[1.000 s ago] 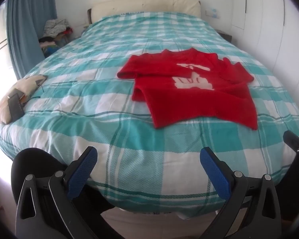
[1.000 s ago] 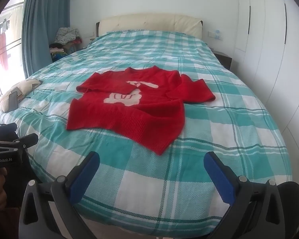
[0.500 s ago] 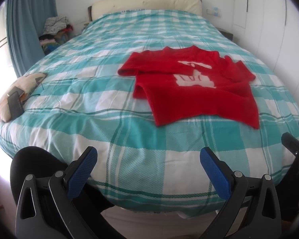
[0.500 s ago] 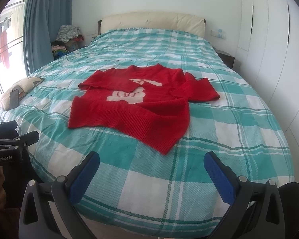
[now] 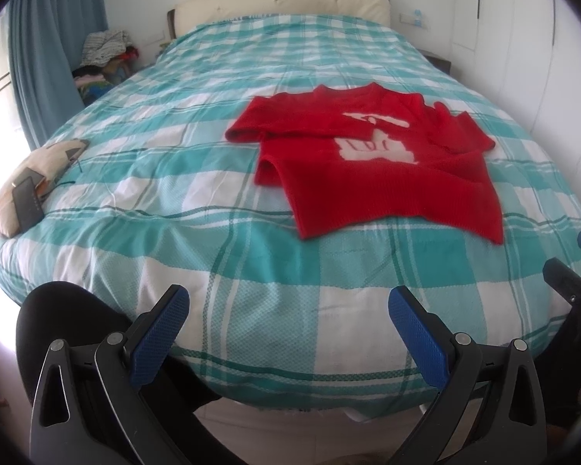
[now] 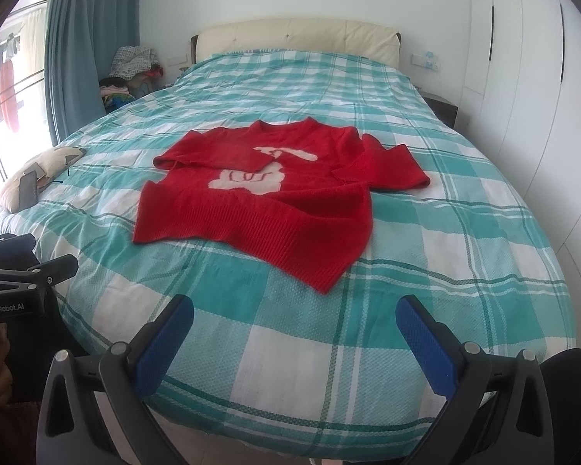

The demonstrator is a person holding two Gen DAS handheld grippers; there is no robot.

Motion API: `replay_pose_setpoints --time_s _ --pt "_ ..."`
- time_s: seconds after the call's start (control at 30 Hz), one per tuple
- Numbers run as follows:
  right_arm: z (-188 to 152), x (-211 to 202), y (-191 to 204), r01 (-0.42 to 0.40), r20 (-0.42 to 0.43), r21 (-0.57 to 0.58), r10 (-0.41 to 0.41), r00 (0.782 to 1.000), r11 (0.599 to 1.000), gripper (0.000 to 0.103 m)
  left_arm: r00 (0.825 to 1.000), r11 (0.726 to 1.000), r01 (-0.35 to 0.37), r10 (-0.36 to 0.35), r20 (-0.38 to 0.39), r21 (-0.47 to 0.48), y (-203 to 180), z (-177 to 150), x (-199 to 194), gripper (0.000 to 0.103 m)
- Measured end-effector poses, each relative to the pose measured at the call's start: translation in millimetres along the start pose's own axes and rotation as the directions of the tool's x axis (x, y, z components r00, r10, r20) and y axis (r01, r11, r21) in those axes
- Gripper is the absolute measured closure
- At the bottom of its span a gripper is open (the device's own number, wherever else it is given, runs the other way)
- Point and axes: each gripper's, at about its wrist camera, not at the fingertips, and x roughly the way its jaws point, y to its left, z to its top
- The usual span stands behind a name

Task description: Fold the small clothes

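Note:
A small red sweater (image 5: 372,166) with a white motif lies on the teal checked bed (image 5: 197,201), sleeves folded in over the chest. It also shows in the right wrist view (image 6: 267,197). My left gripper (image 5: 286,310) is open and empty, low at the bed's foot edge, well short of the sweater. My right gripper (image 6: 294,321) is open and empty, above the bed's near edge, just short of the sweater's hem corner. The left gripper's body (image 6: 15,283) shows at the left of the right wrist view.
A beige cushion with a dark phone on it (image 5: 27,190) lies at the bed's left edge. A pile of clothes (image 6: 131,69) sits beside the blue curtain (image 6: 85,38). White wardrobes (image 6: 530,77) line the right wall. A cream headboard (image 6: 294,35) is at the far end.
Both grippers have drifted slightly closer to the bed and sweater, and the views have tilted a little. Both stay open. The sweater has not moved.

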Motion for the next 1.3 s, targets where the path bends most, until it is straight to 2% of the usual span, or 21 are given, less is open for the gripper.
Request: replay_pose_setpoints --time_s 0.73,1.0,1.1,1.2,1.3 --pt "-1.8 1.1 1.0 -0.001 -0.004 0.003 0.001 1.0 1.0 0.0 1.0 1.0 0.012 -0.012 -0.017 -0.003 -3.9 -5.5 5.0 0.0" --pt "-1.3 0.3 -1.7 0.011 0.014 0.006 -0.011 1.0 1.0 0.0 0.996 0.995 0.03 -0.038 -0.077 -0.099 31.6 2.4 22.9 0.0" --pt "0.0 3.2 -11.5 0.016 0.018 0.018 -0.016 1.0 1.0 0.0 0.989 0.985 0.087 -0.103 -0.11 -0.147 44.2 18.4 37.9 0.0" --pt "9.4 17.2 -34.2 -0.013 0.014 0.07 0.012 1.0 0.997 0.0 0.974 0.977 0.148 -0.171 -0.146 -0.156 46.7 41.9 65.0 0.0" --pt "21.8 50.6 -63.3 -0.054 -0.048 0.133 0.061 0.997 0.99 0.0 0.958 0.974 0.181 -0.207 -0.198 -0.139 41.0 62.3 101.3 0.001"
